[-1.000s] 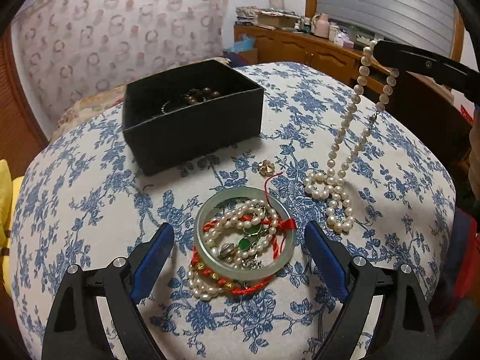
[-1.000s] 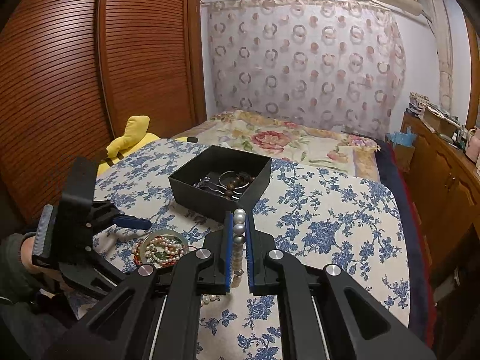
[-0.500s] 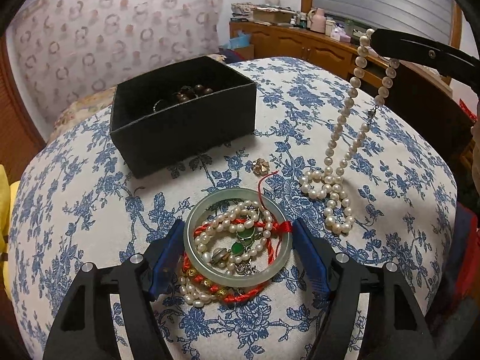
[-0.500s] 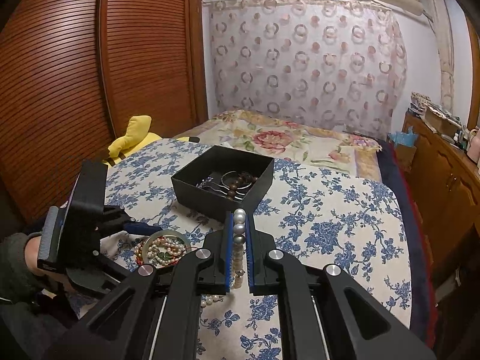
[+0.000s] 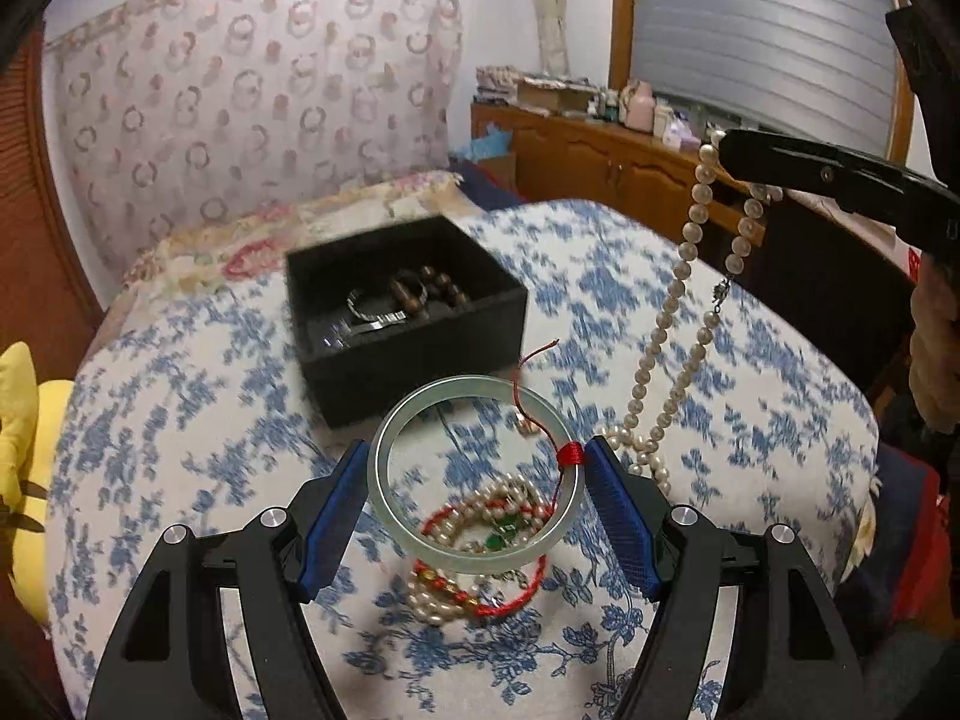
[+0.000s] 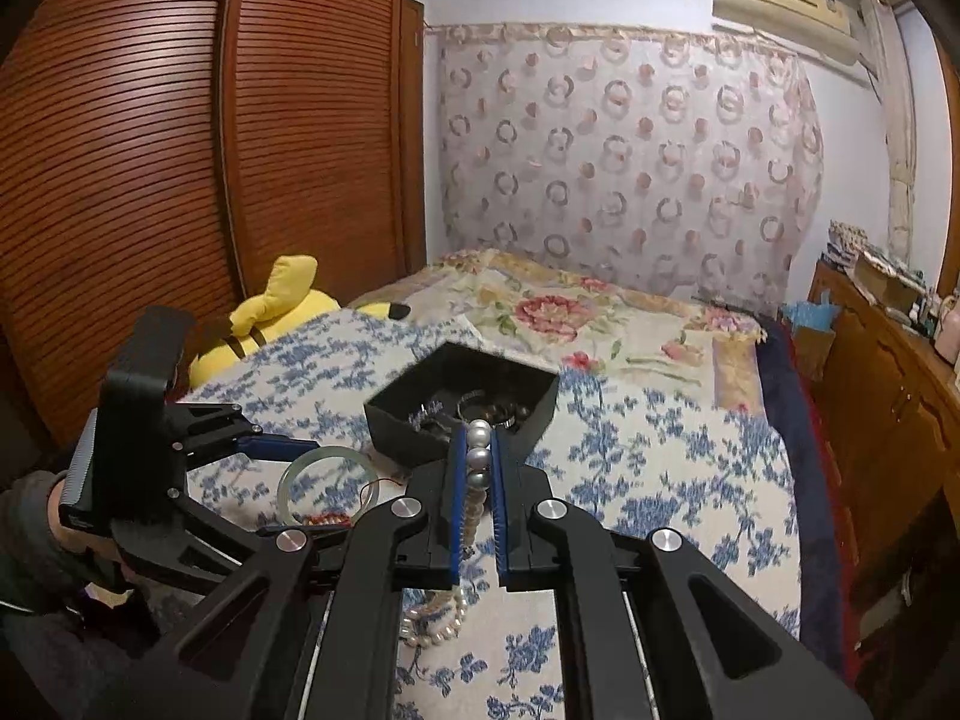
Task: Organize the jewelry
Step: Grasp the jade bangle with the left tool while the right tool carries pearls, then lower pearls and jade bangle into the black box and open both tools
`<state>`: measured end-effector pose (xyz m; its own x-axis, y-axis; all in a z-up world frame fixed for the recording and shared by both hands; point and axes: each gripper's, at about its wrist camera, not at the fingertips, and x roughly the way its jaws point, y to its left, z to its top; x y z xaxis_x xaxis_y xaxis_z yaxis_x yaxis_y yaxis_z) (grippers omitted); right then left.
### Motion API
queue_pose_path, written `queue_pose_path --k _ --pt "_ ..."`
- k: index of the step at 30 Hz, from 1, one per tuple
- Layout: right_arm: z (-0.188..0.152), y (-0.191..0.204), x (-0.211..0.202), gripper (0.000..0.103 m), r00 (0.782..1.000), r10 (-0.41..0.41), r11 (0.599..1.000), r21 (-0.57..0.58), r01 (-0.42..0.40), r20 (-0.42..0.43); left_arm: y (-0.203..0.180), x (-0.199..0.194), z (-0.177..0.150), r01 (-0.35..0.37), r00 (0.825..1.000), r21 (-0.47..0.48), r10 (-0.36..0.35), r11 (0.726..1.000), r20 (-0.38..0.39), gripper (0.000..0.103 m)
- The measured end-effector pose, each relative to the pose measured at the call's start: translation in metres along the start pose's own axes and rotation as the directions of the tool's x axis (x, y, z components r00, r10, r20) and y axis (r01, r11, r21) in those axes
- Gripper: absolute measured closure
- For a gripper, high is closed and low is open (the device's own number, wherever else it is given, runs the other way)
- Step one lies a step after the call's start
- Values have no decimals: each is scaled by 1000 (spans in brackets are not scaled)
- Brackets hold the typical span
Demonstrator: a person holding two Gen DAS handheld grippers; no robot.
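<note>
Lifting | left gripper clamped jade bangle | black box lay just beyond, far-left | right gripper pinched pearl necklace

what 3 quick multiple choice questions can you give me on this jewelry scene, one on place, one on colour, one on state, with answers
1. Where is the black box?
A. on the blue-flowered cloth
B. on the wooden cabinet
C. on the floor

2. What colour is the cord tied on the bangle?
A. blue
B. red
C. black

3. What is the state of the pearl necklace?
A. wholly inside the box
B. lying flat, untouched
C. pinched in the right gripper, upper part hanging, lower end piled on the cloth

Answers:
1 A: the box stands on the blue-flowered cloth beyond the bangle.
2 B: a red wrap and loose red strand show on the bangle's rim, beside the left gripper.
3 C: pearls sit between the shut jaws, and the strand runs down to a pile on the cloth.
</note>
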<state>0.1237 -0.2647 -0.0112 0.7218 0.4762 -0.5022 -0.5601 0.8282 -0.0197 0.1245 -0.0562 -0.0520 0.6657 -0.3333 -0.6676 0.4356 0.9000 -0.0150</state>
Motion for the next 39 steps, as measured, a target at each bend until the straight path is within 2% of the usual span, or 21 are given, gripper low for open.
queue_pose_path --k 11,23,33,39 --pt "52 10 -16 94 995 -5 999 -52 10 96 30 -24 21 -42 996 -54 46 998 74 34" --pt "109 12 -1 94 986 -38 994 -92 53 163 58 -35 36 -74 990 -105 86 992 116 34" --pt "130 8 30 94 987 -79 988 -120 96 143 68 -33 46 -87 986 -120 102 989 129 34" --pt "122 4 56 94 993 -87 989 -110 95 75 76 -22 57 -103 986 -131 119 986 120 34"
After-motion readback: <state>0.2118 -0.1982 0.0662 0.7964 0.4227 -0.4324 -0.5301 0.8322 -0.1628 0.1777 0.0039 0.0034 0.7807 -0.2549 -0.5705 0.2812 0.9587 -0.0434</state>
